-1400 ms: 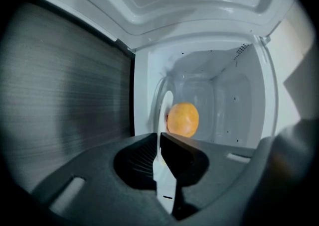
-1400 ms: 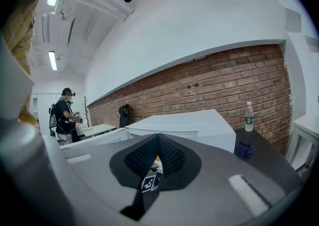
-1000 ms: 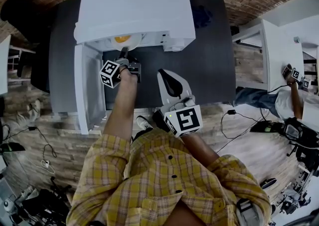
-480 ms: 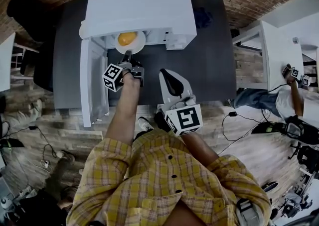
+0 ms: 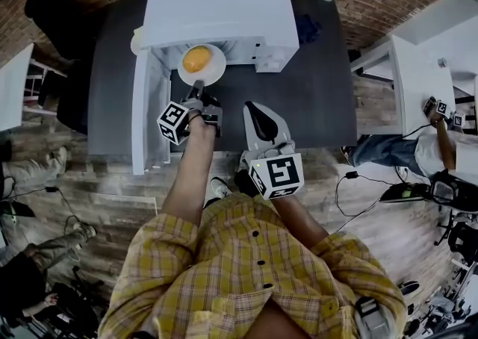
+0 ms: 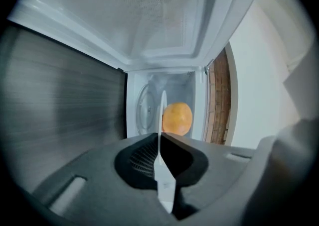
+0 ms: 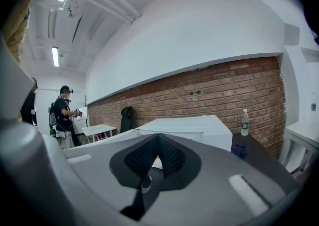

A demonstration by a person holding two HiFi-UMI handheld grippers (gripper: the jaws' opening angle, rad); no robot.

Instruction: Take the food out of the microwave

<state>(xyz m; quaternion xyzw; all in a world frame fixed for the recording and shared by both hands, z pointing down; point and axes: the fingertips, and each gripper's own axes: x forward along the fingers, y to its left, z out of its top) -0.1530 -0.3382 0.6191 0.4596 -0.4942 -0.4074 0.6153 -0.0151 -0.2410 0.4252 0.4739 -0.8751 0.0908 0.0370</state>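
Door (image 5: 149, 106): swung wide open at the left, so the opening step looks finished.
Left claw (image 5: 198, 93): pressed onto the near rim of the white plate (image 5: 213, 75). Its own view shows the rim edge-on between the two pads, pinched firmly.
Food (image 5: 196, 58): a round orange item sitting on the plate, touched by neither claw.
Plate's place: at the mouth of the microwave (image 5: 220, 13). From above most of it shows in front of the cabinet's top edge, and the far rim is under that edge. In the left claw view the cavity's back wall stands right behind the food.
Right claw (image 5: 258, 122): pads pressed together with nothing between them. It is held over the dark tabletop (image 5: 314, 84), just right of the left claw and apart from the plate.
Done so far: door open, plate gripped, food at the threshold and largely outside.
Left to do: bring the plate fully clear of the cavity and set it on the tabletop. The bare stretch in front and to the right seems the likely spot. After that comes release.
Judgement: roughly past the midpoint, since the withdrawal is not yet complete.
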